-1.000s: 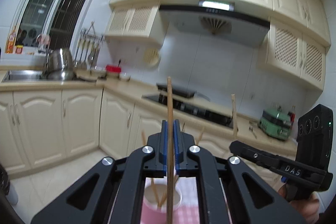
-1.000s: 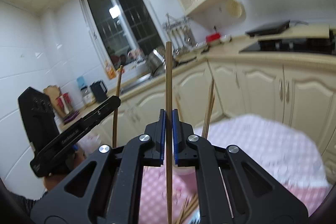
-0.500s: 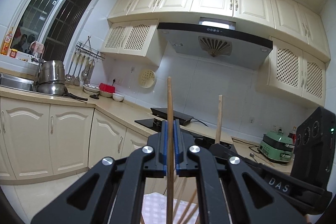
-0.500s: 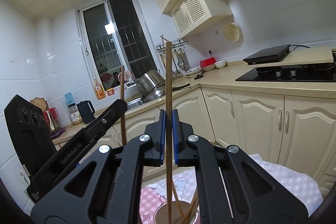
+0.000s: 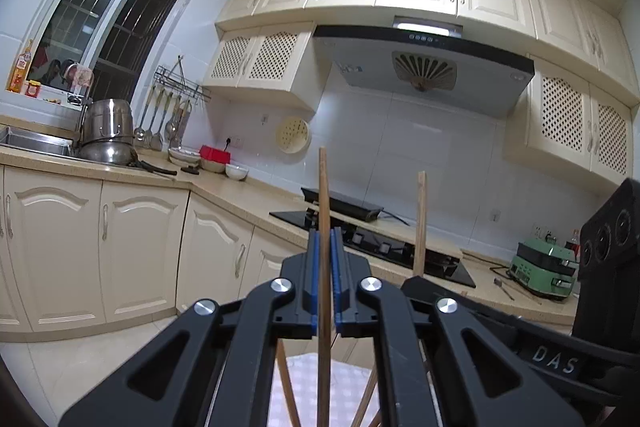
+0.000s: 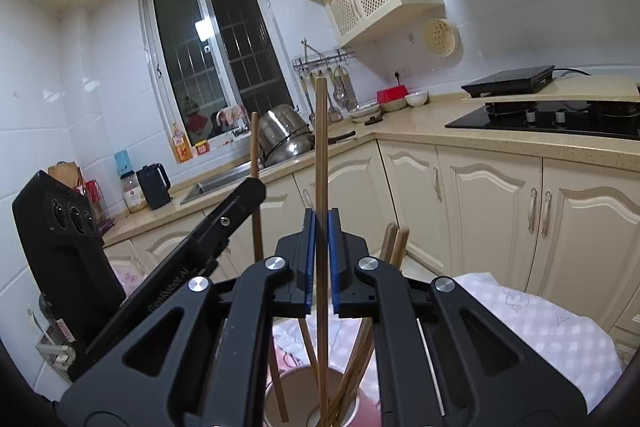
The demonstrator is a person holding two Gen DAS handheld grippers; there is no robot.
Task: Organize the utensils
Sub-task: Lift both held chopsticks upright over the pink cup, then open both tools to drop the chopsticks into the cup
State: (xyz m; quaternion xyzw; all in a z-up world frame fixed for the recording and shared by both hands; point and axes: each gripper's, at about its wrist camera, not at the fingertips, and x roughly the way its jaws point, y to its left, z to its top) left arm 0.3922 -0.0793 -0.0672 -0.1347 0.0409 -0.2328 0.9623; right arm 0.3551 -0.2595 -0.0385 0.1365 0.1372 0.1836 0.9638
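Wooden chopsticks are being dropped upright into a cup (image 6: 308, 393), and both grippers are at the point of letting go. The left gripper (image 5: 325, 279) is standing around one chopstick (image 5: 323, 227), with thin gaps showing between the stick and its blue pads, so it is looking released rather than clenched. The right gripper (image 6: 320, 259) is framing a second chopstick (image 6: 321, 167) the same way, jaws slightly parted, and that stick's lower end is already sitting inside the cup among other leaning chopsticks (image 6: 394, 247). The cup is standing on a checked cloth (image 6: 560, 327) just below the right gripper. Both grippers are pointing level across the kitchen, side by side, each stick vertical between the fingers. Next, I judge, each hand needs to be drawing straight back without tipping the sticks.
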